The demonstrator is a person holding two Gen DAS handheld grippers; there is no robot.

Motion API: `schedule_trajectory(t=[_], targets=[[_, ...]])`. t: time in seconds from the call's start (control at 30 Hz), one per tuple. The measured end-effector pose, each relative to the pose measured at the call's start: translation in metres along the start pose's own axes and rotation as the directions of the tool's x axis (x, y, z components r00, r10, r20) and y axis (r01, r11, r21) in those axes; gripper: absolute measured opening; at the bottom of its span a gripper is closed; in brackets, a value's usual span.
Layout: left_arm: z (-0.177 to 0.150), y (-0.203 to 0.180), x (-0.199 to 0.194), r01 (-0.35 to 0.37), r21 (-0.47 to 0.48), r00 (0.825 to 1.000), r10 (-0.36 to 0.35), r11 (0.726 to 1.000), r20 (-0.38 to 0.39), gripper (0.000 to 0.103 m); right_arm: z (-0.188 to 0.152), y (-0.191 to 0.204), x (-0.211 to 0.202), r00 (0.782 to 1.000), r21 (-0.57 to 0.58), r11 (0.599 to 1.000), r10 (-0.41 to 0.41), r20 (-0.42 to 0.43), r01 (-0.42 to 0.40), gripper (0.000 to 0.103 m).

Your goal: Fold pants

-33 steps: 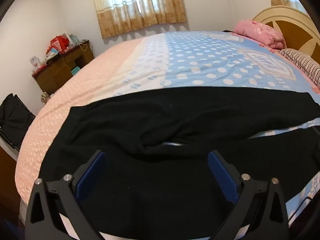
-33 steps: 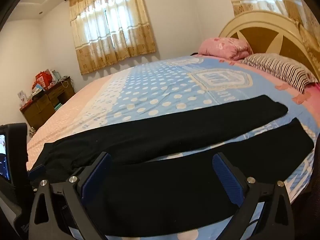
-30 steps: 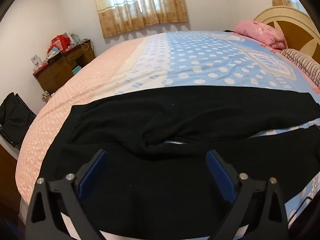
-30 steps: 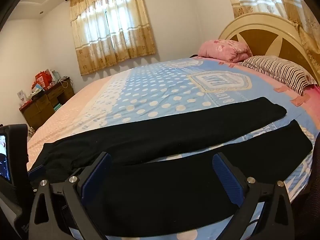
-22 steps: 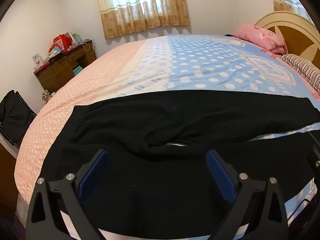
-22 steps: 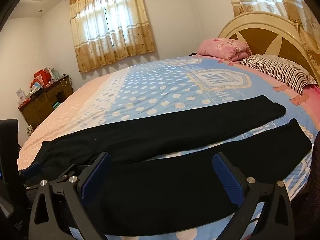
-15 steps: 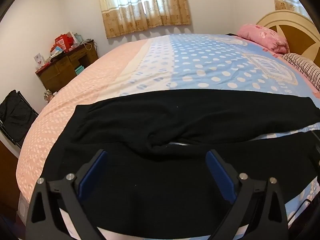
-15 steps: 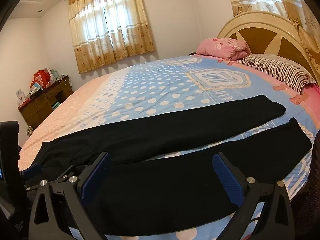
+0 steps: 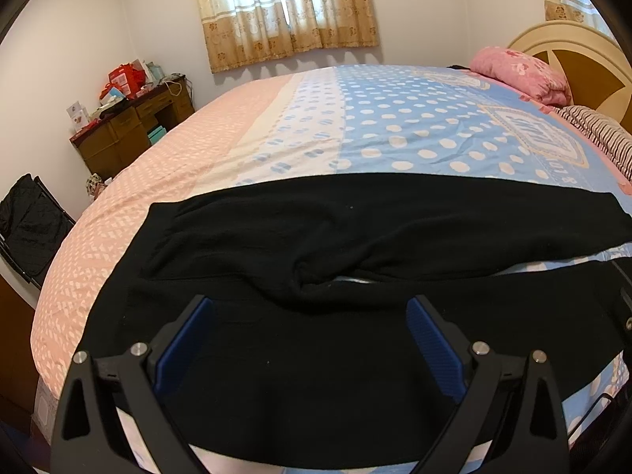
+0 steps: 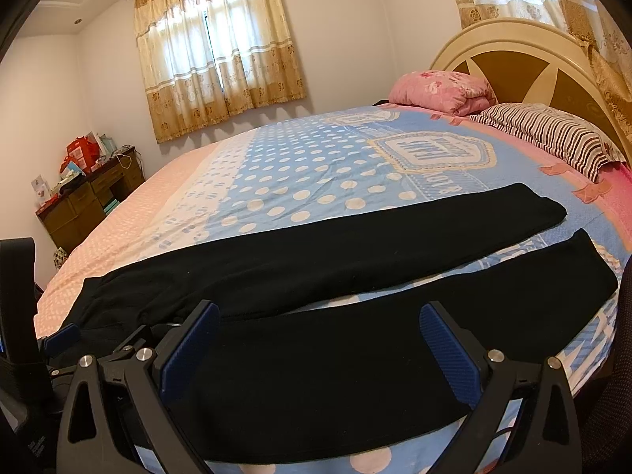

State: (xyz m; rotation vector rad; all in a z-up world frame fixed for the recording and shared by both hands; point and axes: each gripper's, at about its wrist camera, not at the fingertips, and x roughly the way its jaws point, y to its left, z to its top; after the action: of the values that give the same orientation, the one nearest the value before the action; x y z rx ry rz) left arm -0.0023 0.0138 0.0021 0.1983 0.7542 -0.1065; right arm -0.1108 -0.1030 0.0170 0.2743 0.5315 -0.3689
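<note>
Black pants (image 9: pixel 355 237) lie spread flat along the bed's (image 9: pixel 395 126) near edge, legs apart. Left tool (image 9: pixel 310 339) and right tool (image 10: pixel 316 343) hover above them, both wide and empty.

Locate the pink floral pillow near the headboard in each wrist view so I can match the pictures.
Left wrist view: pink floral pillow far upper right, by the headboard.
Right wrist view: the pillow upper right of centre, left of the striped pillow.
Shared landmark: the gold-curtained window on the far wall.
</note>
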Motion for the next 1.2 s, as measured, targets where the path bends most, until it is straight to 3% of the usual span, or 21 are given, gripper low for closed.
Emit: schedule_trajectory(t=[1.2], targets=[[-0.0024,-0.0042,-0.0029,0.002,0.01,1.0,-0.002,1.0,-0.008,0.1,-0.0034,0.0007,0.0039,0.999,0.0,1.0,-0.012,-0.034,0.012,0.102]])
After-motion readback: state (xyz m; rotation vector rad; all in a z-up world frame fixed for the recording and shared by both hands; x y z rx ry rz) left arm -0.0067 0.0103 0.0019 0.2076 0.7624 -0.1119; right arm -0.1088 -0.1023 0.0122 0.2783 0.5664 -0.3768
